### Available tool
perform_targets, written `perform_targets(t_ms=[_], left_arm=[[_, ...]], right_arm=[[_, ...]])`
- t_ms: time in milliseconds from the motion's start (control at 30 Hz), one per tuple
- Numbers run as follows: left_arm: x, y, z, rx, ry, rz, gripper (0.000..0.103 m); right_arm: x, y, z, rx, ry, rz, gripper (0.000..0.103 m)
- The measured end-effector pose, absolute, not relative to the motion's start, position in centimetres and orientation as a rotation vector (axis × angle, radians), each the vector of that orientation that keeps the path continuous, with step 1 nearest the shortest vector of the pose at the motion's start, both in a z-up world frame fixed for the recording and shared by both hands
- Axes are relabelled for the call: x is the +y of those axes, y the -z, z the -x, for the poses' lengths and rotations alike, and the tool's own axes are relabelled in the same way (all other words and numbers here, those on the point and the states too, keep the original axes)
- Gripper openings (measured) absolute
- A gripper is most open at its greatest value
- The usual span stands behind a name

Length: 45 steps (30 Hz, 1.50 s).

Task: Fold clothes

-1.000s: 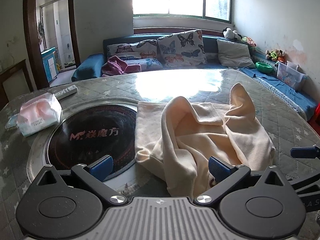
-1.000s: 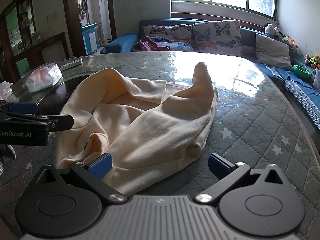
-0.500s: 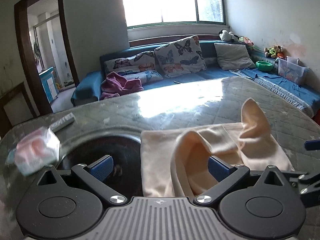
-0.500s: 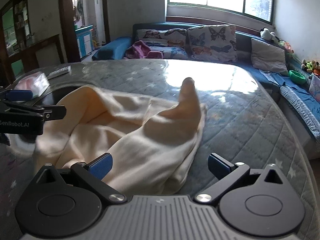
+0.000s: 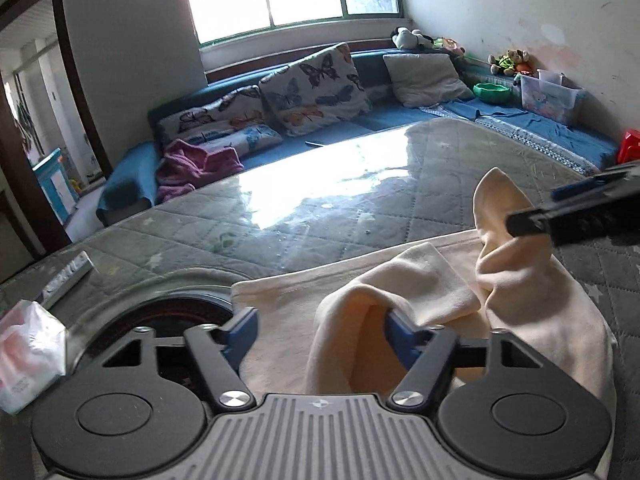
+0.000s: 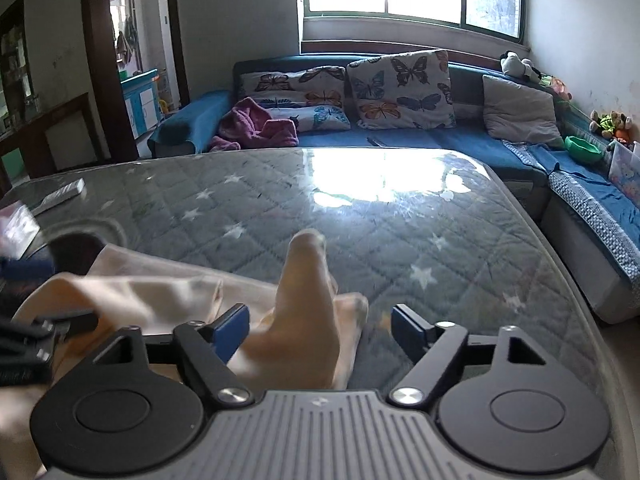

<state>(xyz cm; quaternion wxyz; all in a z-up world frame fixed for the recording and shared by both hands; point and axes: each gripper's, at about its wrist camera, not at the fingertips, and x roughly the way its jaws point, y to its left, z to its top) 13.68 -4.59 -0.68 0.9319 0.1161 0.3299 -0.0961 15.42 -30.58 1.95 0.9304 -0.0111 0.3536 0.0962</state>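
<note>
Cream garment [image 5: 420,292] crumpled on table [image 6: 360,216] — both grippers' jaws spread, grasping nothing.

A home living room: far blue sofa [image 6: 420,140] with butterfly cushions [image 6: 400,90], soft toys [image 5: 510,62] right, quilted table [image 6: 360,208] near

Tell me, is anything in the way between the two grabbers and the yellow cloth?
Nothing visible is. The cream cloth already bulges up between the open fingers of the left gripper, and a raised peak of it stands between the open fingers of the right gripper.
</note>
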Motion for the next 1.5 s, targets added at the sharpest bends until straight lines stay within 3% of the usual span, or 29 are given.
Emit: perform_targets(t_ms=[67,100,167,267,367,733,1300,1433,1500], left_arm=[[-4.4,0.9,-14.0,0.688,0.208,-0.224,0.036],[-4.2,1.0,-14.0,0.692,0.213,-0.214,0.024],[-3.7,1.1,-13.9,0.700,0.222,-0.193,0.011],[-2.9,0.8,-13.1,0.678,0.214,-0.167,0.004],[-1.8,0.2,-12.1,0.656,0.186,-0.130,0.004],[3.8,-1.7,-6.8,0.604,0.045,0.017,0.003],[9.6,1.1,3.2,0.743,-0.084,0.182,0.004],[9.4,0.9,4.1,0.740,-0.089,0.159,0.012],[9.1,0.5,4.5,0.733,-0.087,0.141,0.022]], right_arm=[[-30.5,-1.5,-16.4,0.738,-0.209,0.023,0.063],[-30.5,-1.1,-16.8,0.746,-0.212,0.030,0.056],[-30.5,-0.7,-17.4,0.757,-0.221,0.034,0.039],[-30.8,-0.4,-17.5,0.767,-0.242,0.015,0.016],[-31.2,-0.6,-17.1,0.755,-0.247,0.000,0.010],[-37.2,-3.7,-10.9,0.654,-0.126,-0.033,0.008],[-46.5,-0.8,-3.6,0.700,0.110,-0.105,0.011],[-47.4,-0.3,-3.1,0.720,0.144,-0.104,0.022],[-47.9,-0.3,-2.5,0.722,0.165,-0.108,0.025]])
